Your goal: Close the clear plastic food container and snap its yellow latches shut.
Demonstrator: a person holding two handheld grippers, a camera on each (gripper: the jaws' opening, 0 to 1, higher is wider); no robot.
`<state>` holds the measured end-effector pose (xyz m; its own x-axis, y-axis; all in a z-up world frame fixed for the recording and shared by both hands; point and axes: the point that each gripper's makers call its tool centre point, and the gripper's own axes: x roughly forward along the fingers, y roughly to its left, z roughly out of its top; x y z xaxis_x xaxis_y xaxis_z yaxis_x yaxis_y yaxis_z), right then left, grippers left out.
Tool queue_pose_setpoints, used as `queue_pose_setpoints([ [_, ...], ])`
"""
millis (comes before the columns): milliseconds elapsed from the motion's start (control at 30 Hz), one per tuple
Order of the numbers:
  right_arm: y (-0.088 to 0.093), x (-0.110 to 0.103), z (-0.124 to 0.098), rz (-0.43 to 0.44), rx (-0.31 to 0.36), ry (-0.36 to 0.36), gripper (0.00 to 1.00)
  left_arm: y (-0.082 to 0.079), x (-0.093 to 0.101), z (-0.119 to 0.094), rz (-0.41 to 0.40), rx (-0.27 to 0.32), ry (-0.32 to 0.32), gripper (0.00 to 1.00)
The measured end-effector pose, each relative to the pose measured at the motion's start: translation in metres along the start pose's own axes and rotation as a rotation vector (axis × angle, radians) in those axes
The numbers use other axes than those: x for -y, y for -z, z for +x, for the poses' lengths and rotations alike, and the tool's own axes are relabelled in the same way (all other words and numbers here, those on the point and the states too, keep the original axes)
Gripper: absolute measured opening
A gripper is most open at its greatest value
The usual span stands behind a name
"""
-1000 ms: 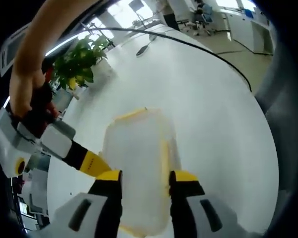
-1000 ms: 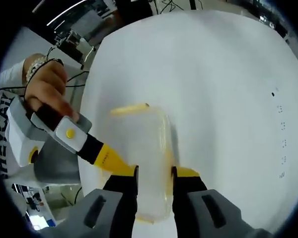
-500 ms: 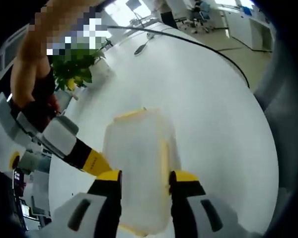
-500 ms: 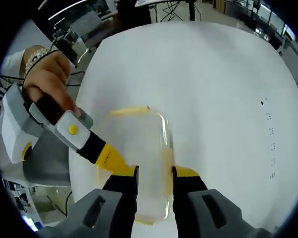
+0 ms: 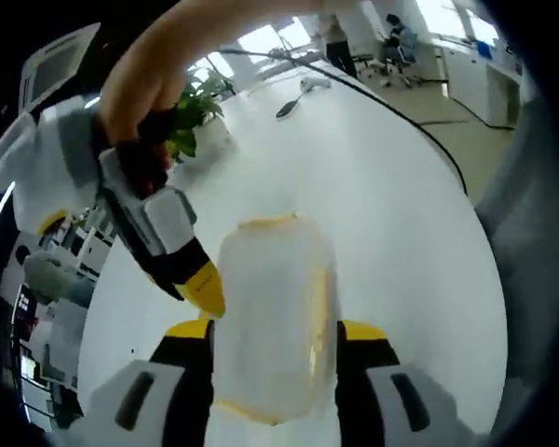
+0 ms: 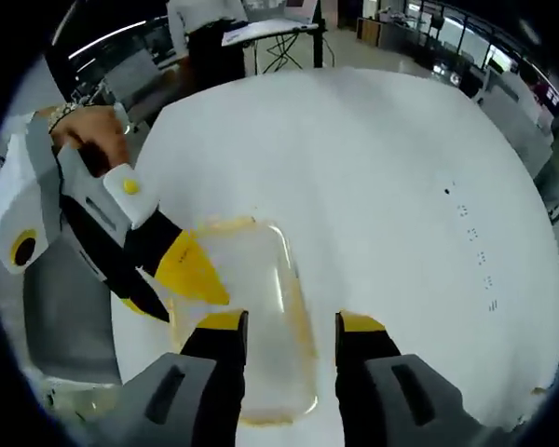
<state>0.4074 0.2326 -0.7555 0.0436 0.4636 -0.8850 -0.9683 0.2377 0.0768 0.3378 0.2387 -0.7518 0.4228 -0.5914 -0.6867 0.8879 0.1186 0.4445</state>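
Both tongs, left [image 5: 274, 328] and right [image 6: 291, 320], stand open over the lidded container [image 6: 242, 317]; latches still need pressing down.

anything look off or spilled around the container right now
Nothing stands out. The clear container sits flat on the white table with its lid on, no spill or crack visible. Both grippers, left gripper and right gripper, are open beside it. Latch state is too blurred to tell.
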Motion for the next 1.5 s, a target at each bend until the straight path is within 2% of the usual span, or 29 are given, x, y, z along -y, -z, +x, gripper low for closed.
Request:
queue_pose_setpoints([
  [167, -0.003, -0.001, -0.008, 0.020, 0.064, 0.026, 0.37, 0.003, -0.010, -0.005, -0.043, 0.022, -0.031, 0.61],
  [233, -0.001, -0.003, -0.011, 0.023, 0.081, 0.030, 0.38, 0.004, -0.013, -0.008, -0.083, 0.033, -0.030, 0.63],
  [400, 0.009, -0.011, -0.021, 0.025, 0.119, 0.042, 0.45, 0.008, -0.020, -0.013, -0.217, 0.081, -0.002, 0.76],
  [500, 0.018, -0.014, -0.026, 0.023, 0.129, 0.050, 0.46, 0.015, -0.029, -0.016, -0.222, 0.087, -0.017, 0.78],
  [600, 0.032, -0.015, -0.027, 0.028, 0.111, 0.064, 0.47, 0.023, -0.033, -0.014, -0.226, 0.071, -0.018, 0.86],
  [667, 0.041, -0.016, -0.028, 0.022, 0.102, 0.080, 0.50, 0.027, -0.036, -0.011, -0.222, 0.063, -0.019, 0.92],
  [733, 0.049, -0.021, -0.027, 0.031, 0.099, 0.060, 0.55, 0.027, -0.035, -0.009, -0.212, 0.065, -0.005, 0.96],
  [867, 0.064, -0.028, -0.025, 0.016, 0.078, 0.053, 0.63, 0.029, -0.032, -0.003, -0.237, 0.064, 0.024, 0.98],
  [933, 0.069, -0.028, -0.025, 0.015, 0.071, 0.057, 0.65, 0.033, -0.024, 0.002, -0.245, 0.048, 0.064, 0.99],
  [1067, 0.074, -0.032, -0.023, 0.017, 0.071, 0.044, 0.73, 0.040, -0.020, 0.012, -0.242, 0.016, 0.072, 0.99],
  [1267, 0.083, -0.036, -0.018, 0.015, 0.064, 0.037, 0.77, 0.040, -0.019, 0.015, -0.265, 0.023, 0.083, 0.99],
  [1500, 0.092, -0.041, -0.007, 0.029, 0.069, 0.022, 0.79, 0.048, -0.011, 0.023, -0.256, -0.010, 0.109, 0.99],
])
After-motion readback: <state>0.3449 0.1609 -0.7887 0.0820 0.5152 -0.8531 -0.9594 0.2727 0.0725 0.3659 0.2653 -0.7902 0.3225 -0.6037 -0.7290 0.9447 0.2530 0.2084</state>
